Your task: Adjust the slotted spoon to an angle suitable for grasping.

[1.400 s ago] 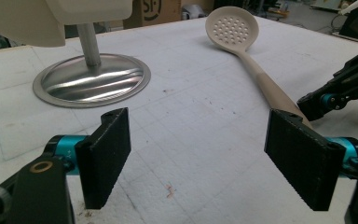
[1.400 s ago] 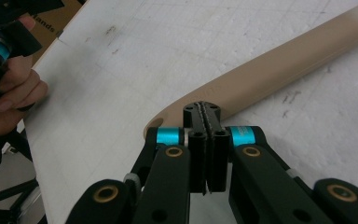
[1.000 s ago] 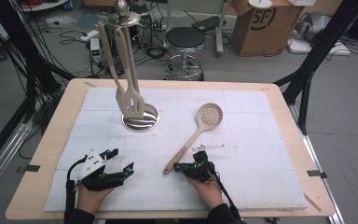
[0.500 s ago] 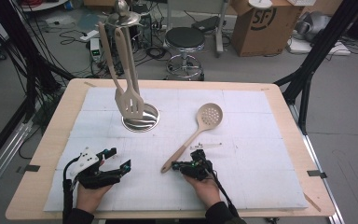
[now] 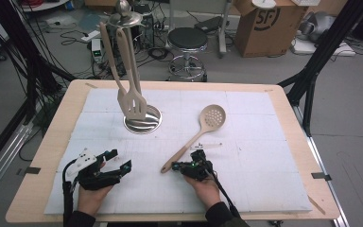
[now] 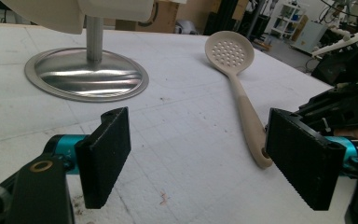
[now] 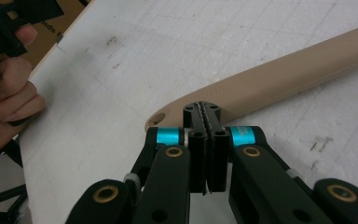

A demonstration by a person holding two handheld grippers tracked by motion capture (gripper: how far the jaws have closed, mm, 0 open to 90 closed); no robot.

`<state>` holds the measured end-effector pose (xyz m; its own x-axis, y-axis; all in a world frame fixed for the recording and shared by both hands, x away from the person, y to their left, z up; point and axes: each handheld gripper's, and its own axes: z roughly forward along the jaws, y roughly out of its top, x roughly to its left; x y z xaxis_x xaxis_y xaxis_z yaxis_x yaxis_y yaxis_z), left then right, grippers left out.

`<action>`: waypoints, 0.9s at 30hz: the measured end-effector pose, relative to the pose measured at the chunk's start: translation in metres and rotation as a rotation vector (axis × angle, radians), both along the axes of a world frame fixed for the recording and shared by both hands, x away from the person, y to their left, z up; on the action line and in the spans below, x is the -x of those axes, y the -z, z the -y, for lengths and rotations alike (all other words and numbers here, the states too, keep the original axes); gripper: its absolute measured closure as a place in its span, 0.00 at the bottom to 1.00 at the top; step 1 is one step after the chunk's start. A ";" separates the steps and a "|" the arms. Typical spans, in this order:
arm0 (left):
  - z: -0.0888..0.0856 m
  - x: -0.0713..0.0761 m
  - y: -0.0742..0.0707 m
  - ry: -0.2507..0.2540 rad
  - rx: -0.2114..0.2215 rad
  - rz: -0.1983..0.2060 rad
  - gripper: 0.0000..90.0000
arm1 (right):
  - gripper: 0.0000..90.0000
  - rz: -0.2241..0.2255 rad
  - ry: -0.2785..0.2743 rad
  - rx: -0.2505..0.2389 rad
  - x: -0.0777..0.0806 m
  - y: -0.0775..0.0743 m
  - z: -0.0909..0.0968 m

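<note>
My right gripper [image 5: 185, 167] has its jaws pressed flat together with nothing between them; in the right gripper view [image 7: 204, 116] the closed tips sit right against the side of the spoon [image 7: 279, 70] handle, near its end with the hole, and I cannot tell whether they actually touch it. The spoon [image 5: 198, 135] lies flat on the white worktop [image 5: 264, 142], its perforated bowl toward the far side and its handle running back toward my right hand [image 5: 205, 189]. My left gripper [image 5: 118, 163] is wide open and holds nothing. In the left gripper view [image 6: 198, 156] the spoon [image 6: 237, 79] lies between its jaws but farther off, nearer the right one. The stand [image 5: 142, 120], with utensils hanging from it, is beyond my left hand [image 5: 92, 194].
</note>
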<state>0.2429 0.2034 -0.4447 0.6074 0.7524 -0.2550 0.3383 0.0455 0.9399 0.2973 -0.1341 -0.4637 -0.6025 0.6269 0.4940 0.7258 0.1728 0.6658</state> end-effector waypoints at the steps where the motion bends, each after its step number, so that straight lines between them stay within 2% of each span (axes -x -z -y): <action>1: 0.000 0.000 0.000 0.002 0.000 0.000 0.26 | 1.00 -0.001 -0.004 0.003 0.000 0.000 -0.001; 6: 0.000 0.000 0.000 0.000 0.001 -0.001 0.26 | 1.00 -0.003 0.000 -0.015 -0.003 0.000 -0.002; 17: -0.003 -0.001 0.001 -0.010 0.025 -0.013 0.26 | 1.00 -0.006 -0.001 -0.009 -0.007 0.001 -0.007; 22: -0.006 -0.002 0.002 -0.016 0.059 -0.023 0.26 | 1.00 -0.005 -0.005 -0.014 -0.010 0.000 -0.010; 25: -0.008 -0.003 0.002 -0.019 0.082 -0.032 0.26 | 1.00 0.004 -0.006 0.006 -0.011 0.000 -0.013; 27: -0.010 -0.003 0.003 -0.024 0.088 -0.035 0.26 | 1.00 0.004 -0.008 0.002 -0.012 0.000 -0.014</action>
<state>0.2462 0.2129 -0.4477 0.5789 0.7405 -0.3414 0.3684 0.1360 0.9197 0.3096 -0.1201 -0.4636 -0.6092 0.6231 0.4905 0.7218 0.1796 0.6684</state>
